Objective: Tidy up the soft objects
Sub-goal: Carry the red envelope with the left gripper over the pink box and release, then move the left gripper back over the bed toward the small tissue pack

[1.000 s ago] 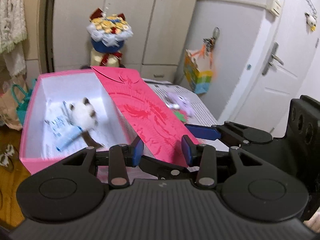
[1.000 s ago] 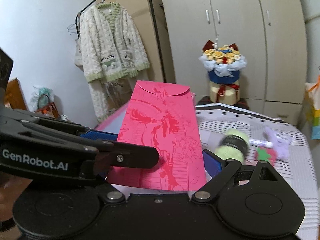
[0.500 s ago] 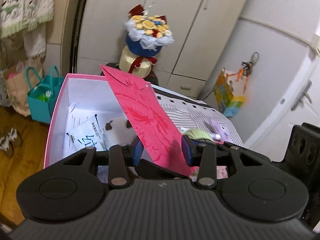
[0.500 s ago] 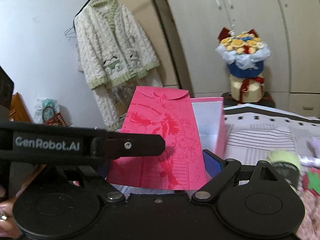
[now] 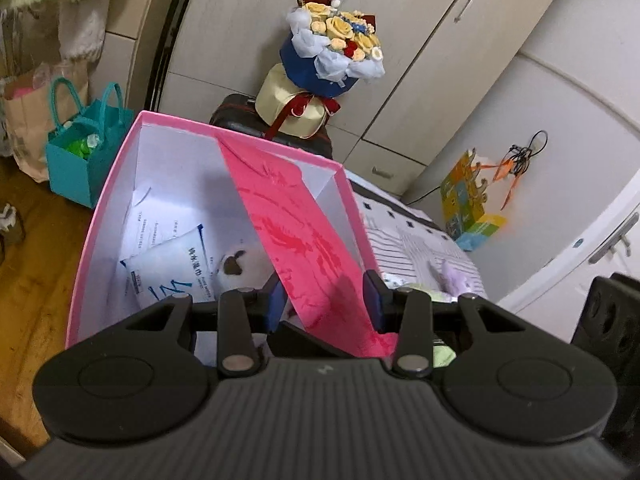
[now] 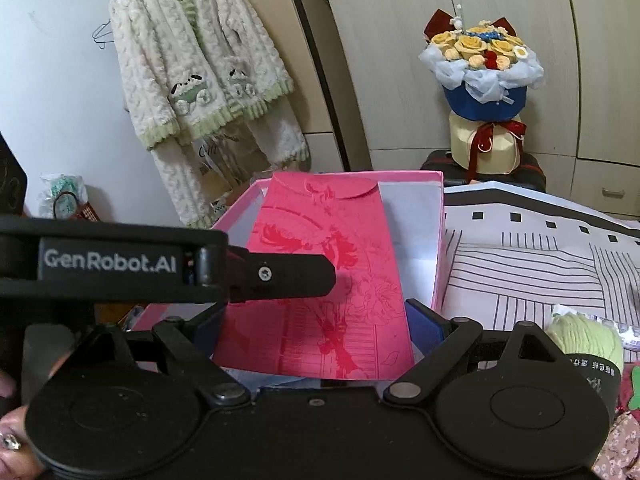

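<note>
A red envelope [image 6: 328, 280] hangs over the open pink box [image 5: 100, 240]. My right gripper [image 6: 316, 324] stands wide, its blue pads against the envelope's two long edges. My left gripper [image 5: 326, 300] is narrow; the envelope [image 5: 304, 240] slants across its gap and touches both pads. One of its fingers [image 6: 280, 276] lies across the envelope's face in the right wrist view. A white and brown plush toy [image 5: 236, 268] and a pack of wipes [image 5: 172, 268] lie in the box. Green yarn [image 6: 584, 336] and a purple plush [image 5: 452, 276] rest on the striped cloth [image 6: 520, 272].
A flower bouquet [image 5: 336, 48] stands on a dark case behind the box, in front of wardrobe doors. A teal bag [image 5: 80, 160] sits on the wooden floor left of the box. A fluffy cardigan [image 6: 200, 72] hangs at the back left.
Both grippers have carried the envelope leftwards from above the striped cloth to over the pink box. The left gripper has rolled. Neither opening has changed.
</note>
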Demonstrator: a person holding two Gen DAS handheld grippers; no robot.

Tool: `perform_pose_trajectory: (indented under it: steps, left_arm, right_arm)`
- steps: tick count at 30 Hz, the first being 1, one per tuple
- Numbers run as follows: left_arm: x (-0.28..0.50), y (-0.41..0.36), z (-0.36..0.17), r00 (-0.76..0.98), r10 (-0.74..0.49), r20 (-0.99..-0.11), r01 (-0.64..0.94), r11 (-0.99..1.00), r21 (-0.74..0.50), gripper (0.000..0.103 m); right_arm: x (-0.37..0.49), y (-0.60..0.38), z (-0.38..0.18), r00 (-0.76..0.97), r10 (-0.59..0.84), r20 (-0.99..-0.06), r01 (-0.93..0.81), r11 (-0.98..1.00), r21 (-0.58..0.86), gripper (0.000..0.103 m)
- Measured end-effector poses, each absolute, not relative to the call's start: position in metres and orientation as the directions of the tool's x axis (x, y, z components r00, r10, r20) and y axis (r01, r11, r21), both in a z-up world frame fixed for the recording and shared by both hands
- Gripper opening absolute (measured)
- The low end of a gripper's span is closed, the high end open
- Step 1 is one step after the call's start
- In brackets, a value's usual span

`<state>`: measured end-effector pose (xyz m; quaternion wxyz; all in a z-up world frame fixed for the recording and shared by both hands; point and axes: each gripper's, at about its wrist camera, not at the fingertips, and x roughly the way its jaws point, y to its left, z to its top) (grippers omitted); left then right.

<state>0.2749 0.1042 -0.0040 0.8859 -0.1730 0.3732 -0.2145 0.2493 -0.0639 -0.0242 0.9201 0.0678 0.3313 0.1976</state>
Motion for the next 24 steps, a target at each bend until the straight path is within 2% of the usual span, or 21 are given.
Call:
perform_pose_trajectory:
  steps: [4,9,14,17,20,24]
  left_arm:
    - [0.278,0.109,-0.008,0.62,-0.522,-0.586,0.245,0.838,-0.487,0.039]
    - [0.282,0.114,-0.01,0.627,-0.513,-0.586,0.226,0.84,-0.494,0.039]
    - [0.275,0.112,-0.007,0.643,-0.492,-0.587,0.248,0.859,-0.448,0.039]
    - [0.265,0.111,0.0,0.667,-0.469,-0.579,0.266,0.876,-0.403,0.042]
    - [0.251,0.111,0.008,0.679,-0.453,-0.578,0.288,0.888,-0.357,0.051]
    - [0.227,0.112,0.02,0.69,-0.44,-0.574,0.314,0.897,-0.311,0.056]
  right_arm:
    - [0.251,-0.059,-0.024,0.707,0.387,-0.592,-0.323,0.921,0.216,0.094]
    - [0.243,-0.05,-0.019,0.766,0.312,-0.562,-0.336,0.94,0.064,0.095]
    - [0.226,-0.06,-0.014,0.762,0.366,-0.535,-0.397,0.916,0.061,0.095]
    - [0.21,-0.068,-0.009,0.76,0.404,-0.51,-0.436,0.898,0.062,0.095]
    - [0.191,-0.077,-0.007,0.761,0.421,-0.494,-0.459,0.887,0.049,0.095]
    - [0.167,-0.092,0.001,0.776,0.424,-0.468,-0.461,0.886,0.038,0.095]
